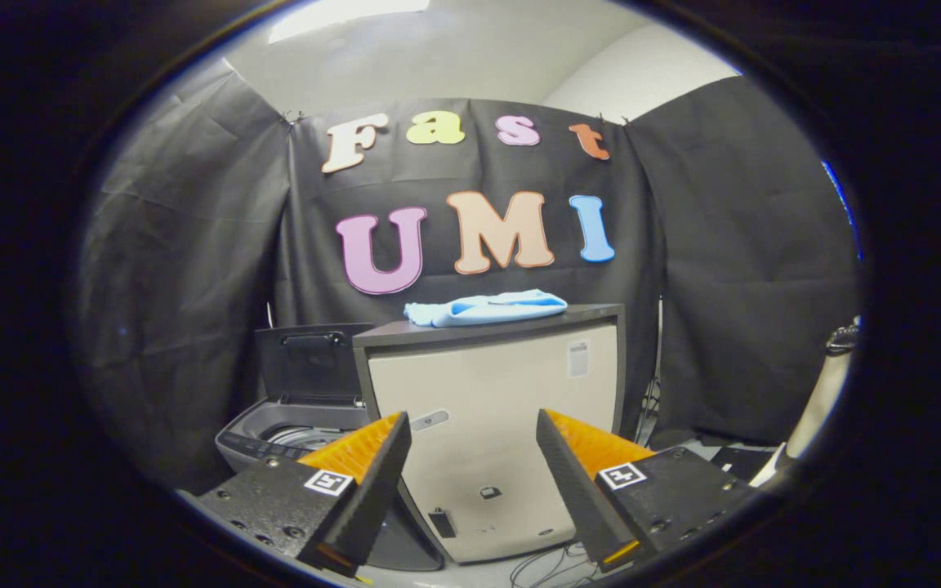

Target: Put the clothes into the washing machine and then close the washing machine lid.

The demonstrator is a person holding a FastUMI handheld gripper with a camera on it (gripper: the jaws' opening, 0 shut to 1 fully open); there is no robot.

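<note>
A light blue cloth (485, 307) lies folded on the dark top of a beige cabinet (511, 416), well beyond my fingers. To the cabinet's left stands a small grey top-loading washing machine (278, 433) with its dark lid (307, 363) raised upright at the back, and part of its drum opening shows behind my left finger. My gripper (474, 418) is open, with its fingers spread wide and nothing between them, and it points at the cabinet's front below the cloth.
Black cloth walls close the booth behind and on both sides. Cables (552, 563) lie on the floor at the cabinet's foot. Dark items and a pale object (822, 400) sit at the far right near the wall.
</note>
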